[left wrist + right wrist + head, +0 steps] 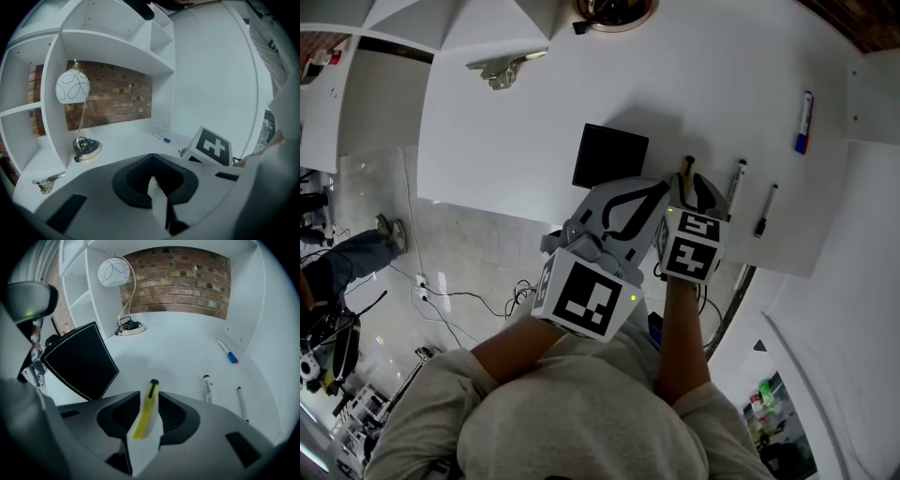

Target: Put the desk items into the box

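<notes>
Right gripper (146,425) is angled down at the desk (516,141), and its jaws stand wide either side of a yellow highlighter (145,414). There is a gap on both sides and the pads aren't pressing on it, so nothing is gripped. The highlighter lies flat on the white top, black cap pointing away from the person. It sits just right of the box (610,157), outside it.

The box is black with white stitching along its edges, and it stands on the desk ahead of both grippers. From above its inside shows only solid black, so I can't tell if anything is in it.

Left gripper (157,190) hangs just short of the box's near edge. Its jaws are a narrow slit apart with only bare desk showing between them, so it's empty.

To the right, three more items are out on the desk, all well apart from the box. There's a black-capped marker (737,182), a thin pen (766,210) beside it, and farther back a blue marker (803,122).

At the back stands a lamp (112,270), its round base (614,11) holding a coil of dark cord. A small metal clip (502,69) lies off to the left.
</notes>
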`<state>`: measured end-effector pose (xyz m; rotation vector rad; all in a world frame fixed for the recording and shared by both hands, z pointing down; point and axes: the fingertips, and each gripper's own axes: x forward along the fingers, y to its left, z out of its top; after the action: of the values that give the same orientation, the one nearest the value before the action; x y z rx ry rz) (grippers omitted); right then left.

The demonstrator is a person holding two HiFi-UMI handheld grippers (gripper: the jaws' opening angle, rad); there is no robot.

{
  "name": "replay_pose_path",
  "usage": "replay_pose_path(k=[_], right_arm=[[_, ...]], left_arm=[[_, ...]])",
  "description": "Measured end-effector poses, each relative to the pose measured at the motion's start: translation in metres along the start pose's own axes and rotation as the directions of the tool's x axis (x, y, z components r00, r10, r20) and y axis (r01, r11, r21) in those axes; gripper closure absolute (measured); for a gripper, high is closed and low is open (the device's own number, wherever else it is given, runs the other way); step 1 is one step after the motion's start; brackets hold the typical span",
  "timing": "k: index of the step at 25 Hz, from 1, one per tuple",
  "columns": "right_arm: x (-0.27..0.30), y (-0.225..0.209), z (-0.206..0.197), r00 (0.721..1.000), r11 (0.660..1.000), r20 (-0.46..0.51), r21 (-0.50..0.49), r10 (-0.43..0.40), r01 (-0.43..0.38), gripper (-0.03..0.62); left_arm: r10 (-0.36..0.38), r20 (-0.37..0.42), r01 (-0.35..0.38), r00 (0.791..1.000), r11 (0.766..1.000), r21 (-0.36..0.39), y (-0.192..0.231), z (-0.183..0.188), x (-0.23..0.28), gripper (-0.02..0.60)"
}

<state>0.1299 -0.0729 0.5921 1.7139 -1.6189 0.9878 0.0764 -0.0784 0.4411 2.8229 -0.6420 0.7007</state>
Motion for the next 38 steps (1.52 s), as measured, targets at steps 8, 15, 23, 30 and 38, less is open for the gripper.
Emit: replay_pose_path(k=[8,15,23,30,38], right_arm=[[0.006,0.0,0.0,1.0,1.0,-0.011,-0.003,0.001,-0.001,0.51],[0.004,0.002,0.0,1.0,1.0,-0.019,-0.006,0.003,-0.003,0.522],[-0.012,0.0,0.018,0.998,1.0,0.061,0.008,-0.019,0.019,0.522],[-0.047,-0.002,0.045,0.972,0.997,0.219,0.016,-0.081,0.079,0.522],[-0.086,0.003,0.069,0.909,0.991,0.395,0.026,-0.133,0.134,0.522]], left_arm=[[-0.006,0.025,0.006,1.0,1.0,-0.011,0.0,0.004,-0.003,0.575],[-0.007,0.033,0.007,0.999,1.0,-0.005,0.001,0.009,-0.006,0.575],[-0.008,0.047,0.008,0.999,1.0,0.014,0.001,0.016,-0.014,0.574],[-0.013,0.08,0.011,0.997,1.0,0.022,-0.002,0.03,-0.025,0.575],[-0.007,0.102,0.003,0.995,0.999,0.036,-0.002,0.037,-0.036,0.574]])
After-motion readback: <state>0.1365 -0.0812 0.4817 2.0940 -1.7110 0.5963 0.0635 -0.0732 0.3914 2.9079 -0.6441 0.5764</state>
